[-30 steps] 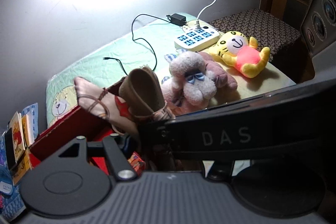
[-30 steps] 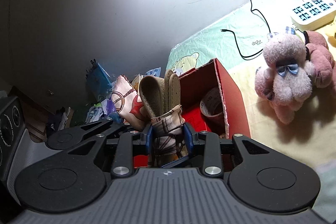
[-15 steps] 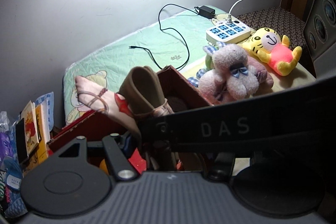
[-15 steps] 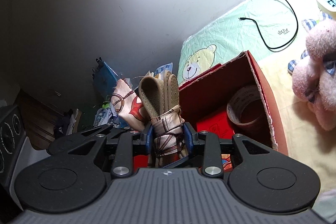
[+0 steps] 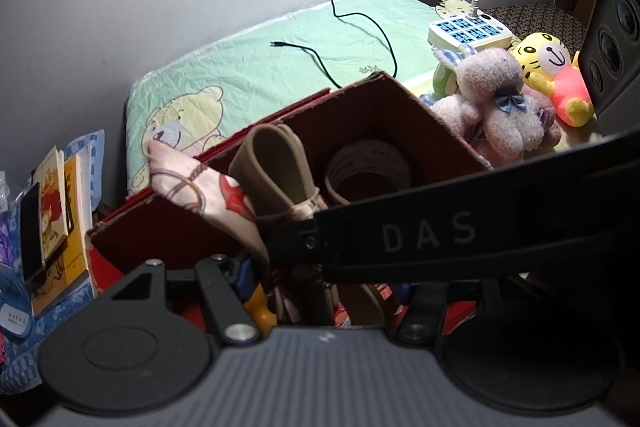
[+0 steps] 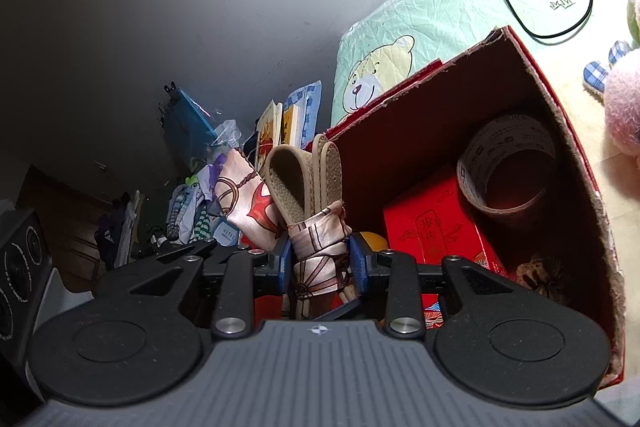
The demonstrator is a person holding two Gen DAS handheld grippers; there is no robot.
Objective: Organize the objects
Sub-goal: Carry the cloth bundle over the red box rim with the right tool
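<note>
Holding slippers, right tongs hang above box on bedsheet.

One open red cardboard box; one beige tape roll; two tan slippers; two plush toys: pink dog, yellow tiger.

"DAS" in pale letters stands on the black gripper bar.

The right gripper crosses the left wrist view, hiding the left gripper's fingertips and the red box's near part; the pink plush is cut by the frame edge
</note>
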